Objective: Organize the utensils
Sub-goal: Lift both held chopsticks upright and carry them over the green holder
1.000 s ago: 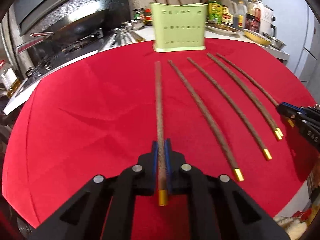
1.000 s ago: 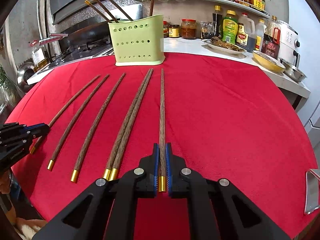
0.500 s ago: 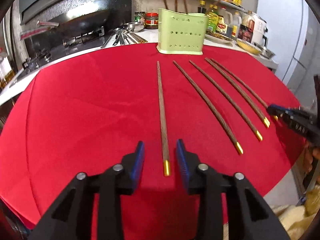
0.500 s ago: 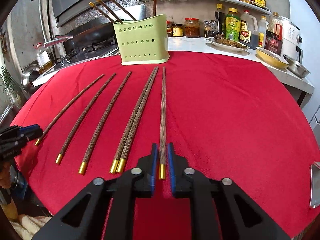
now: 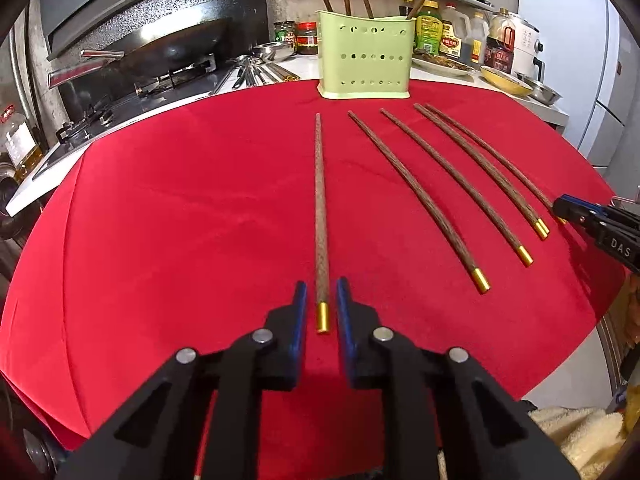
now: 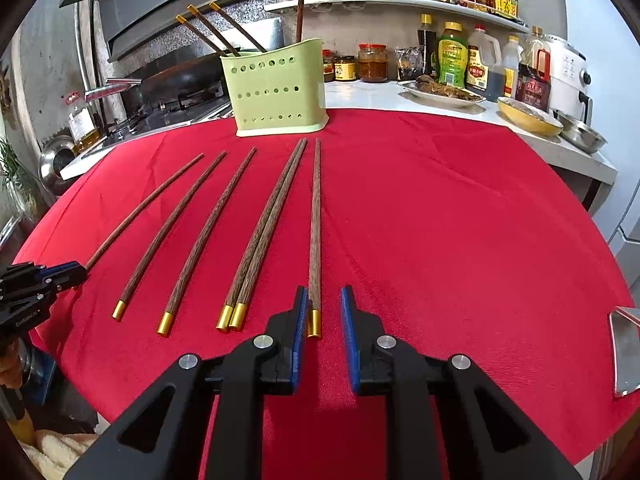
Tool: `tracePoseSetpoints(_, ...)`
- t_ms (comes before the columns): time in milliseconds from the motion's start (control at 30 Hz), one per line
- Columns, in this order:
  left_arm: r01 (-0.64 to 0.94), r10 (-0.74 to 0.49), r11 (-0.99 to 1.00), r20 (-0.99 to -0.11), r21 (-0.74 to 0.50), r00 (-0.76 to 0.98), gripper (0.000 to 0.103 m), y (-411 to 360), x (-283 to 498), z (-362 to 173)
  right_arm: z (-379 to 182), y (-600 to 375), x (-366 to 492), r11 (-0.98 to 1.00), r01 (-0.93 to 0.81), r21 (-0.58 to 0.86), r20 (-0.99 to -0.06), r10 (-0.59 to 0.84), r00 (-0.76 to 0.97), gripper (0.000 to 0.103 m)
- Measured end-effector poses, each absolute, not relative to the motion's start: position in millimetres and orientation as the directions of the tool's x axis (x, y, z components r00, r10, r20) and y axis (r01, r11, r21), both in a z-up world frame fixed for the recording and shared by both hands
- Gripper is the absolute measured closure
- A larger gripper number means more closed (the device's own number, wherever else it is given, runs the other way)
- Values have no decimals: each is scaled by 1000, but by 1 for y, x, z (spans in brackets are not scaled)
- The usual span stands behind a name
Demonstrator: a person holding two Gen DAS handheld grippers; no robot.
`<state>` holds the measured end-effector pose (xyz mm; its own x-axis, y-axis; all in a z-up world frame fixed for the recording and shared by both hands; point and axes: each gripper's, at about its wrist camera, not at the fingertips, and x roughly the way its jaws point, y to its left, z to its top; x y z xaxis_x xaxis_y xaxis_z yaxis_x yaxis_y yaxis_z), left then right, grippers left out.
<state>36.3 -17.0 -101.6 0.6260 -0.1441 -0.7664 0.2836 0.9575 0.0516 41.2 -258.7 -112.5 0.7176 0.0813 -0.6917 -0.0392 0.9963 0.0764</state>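
Several brown chopsticks with gold caps lie in a row on the red cloth. A pale green perforated holder stands at the far edge with several chopsticks in it; it also shows in the right wrist view. My left gripper is open, its jaws either side of the leftmost chopstick, not clamping it. My right gripper is open around the rightmost chopstick, whose cap lies by the left jaw. Each gripper shows at the edge of the other's view.
A stove with a wok stands behind the cloth on the left. Bottles, jars, a plate of food, a yellow bowl and steel bowls line the counter at the back right. A metal object lies at the cloth's right edge.
Both grippers have let go: the left opened half a second ago and has since narrowed around its chopstick; the right opened just now. Both chopsticks lie on the cloth.
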Motion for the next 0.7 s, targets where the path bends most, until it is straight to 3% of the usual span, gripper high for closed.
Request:
tracePoseSetpoints(267, 291, -121, 952, -760, 93, 639, 89, -23, 29, -103, -115, -248, 37, 998, -52, 18, -690, 50, 722, 85)
tracePoseSetpoints(367, 285, -115, 953, -753, 100, 648, 96, -22, 29, -104, -116, -249, 33, 999, -47, 21, -679, 49, 733, 96)
tracePoseSetpoints(700, 251, -184, 968, -692, -4, 698, 96, -2, 33, -81, -91, -250, 25, 998, -49, 42, -619, 65, 783, 96)
